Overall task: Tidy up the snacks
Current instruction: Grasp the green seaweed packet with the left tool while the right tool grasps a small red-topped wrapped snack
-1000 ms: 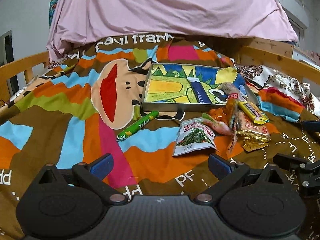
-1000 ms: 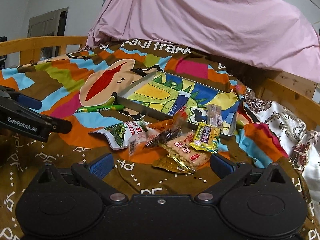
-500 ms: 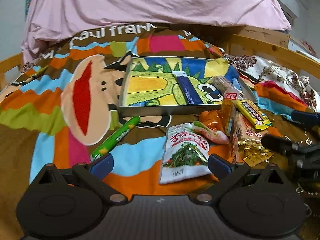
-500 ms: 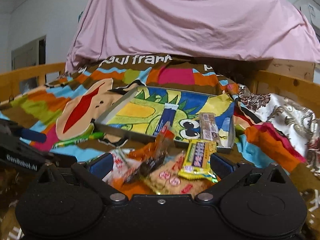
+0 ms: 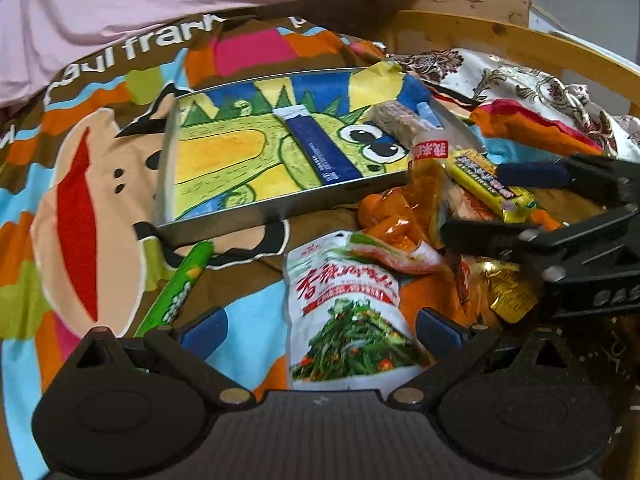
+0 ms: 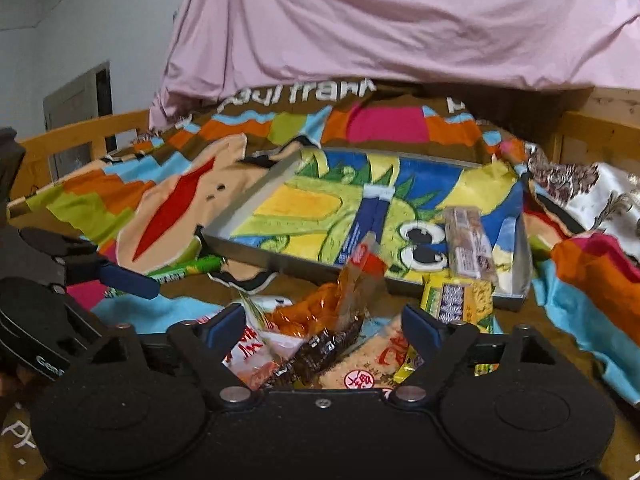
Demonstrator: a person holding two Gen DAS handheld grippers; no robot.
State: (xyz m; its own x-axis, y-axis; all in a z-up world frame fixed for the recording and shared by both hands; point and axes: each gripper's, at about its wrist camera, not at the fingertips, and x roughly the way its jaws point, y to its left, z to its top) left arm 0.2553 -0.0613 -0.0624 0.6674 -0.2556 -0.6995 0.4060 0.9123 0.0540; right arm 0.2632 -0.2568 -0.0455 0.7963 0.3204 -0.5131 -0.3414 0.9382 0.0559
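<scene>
Left wrist view: my left fingers (image 5: 320,330) spread wide, white pouch with green vegetable print (image 5: 346,316) between them, not pinched.
Right fingers (image 6: 322,326): apart, just been closing over the orange crinkly wrapper pile (image 6: 320,320); contact unclear.
Snacks: heaped on the striped cartoon bedspread (image 5: 248,320), just beside the shallow metal tray (image 5: 280,208).
Tray contents: dark blue flat sachet (image 5: 316,148), clear-wrapped bar (image 6: 468,240).

a wooden bed rail (image 6: 80,132) edges the bed; behind, a grey wall (image 6: 80,20) with a doorway (image 6: 84,96).
</scene>
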